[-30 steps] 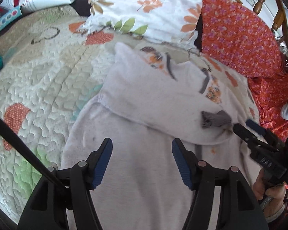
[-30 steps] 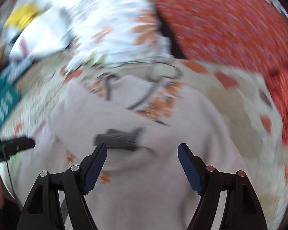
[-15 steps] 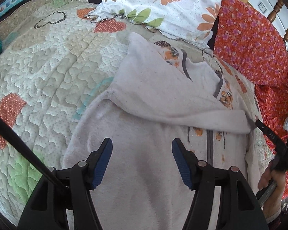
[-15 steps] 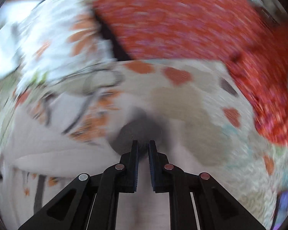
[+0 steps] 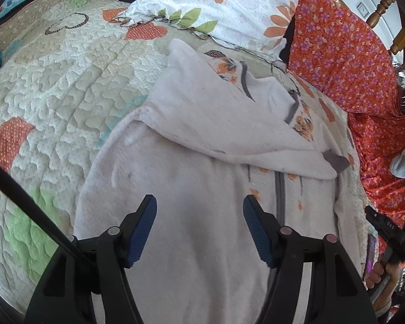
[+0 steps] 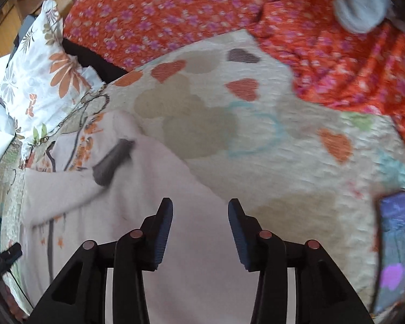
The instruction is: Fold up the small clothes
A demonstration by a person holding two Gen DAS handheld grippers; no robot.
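Observation:
A small pale pink fleece garment (image 5: 202, 167) with orange flower print and grey trim lies flat on the quilt. One sleeve (image 5: 229, 124) is folded across its chest, and the grey cuff (image 5: 337, 160) rests near the right edge. My left gripper (image 5: 199, 216) hovers open over the garment's lower body, with nothing between its fingers. My right gripper (image 6: 199, 221) sits at the garment's right edge; its jaws are opening and nothing is held between them. The grey cuff (image 6: 113, 162) lies up and left of it. The right tool and the hand (image 5: 388, 243) holding it show at the left view's edge.
The quilted heart-print bedspread (image 5: 54, 94) lies under everything. A flowered pillow (image 5: 229, 2) and an orange floral cloth (image 5: 351, 62) lie at the back. A phone (image 6: 394, 240) rests on the quilt at the right. A grey-white bundle (image 6: 359, 2) sits on the orange cloth.
My right gripper shut on the grey cuff, carried it to the right across the chest, then let go and drew away to the right. The left gripper stayed where it was.

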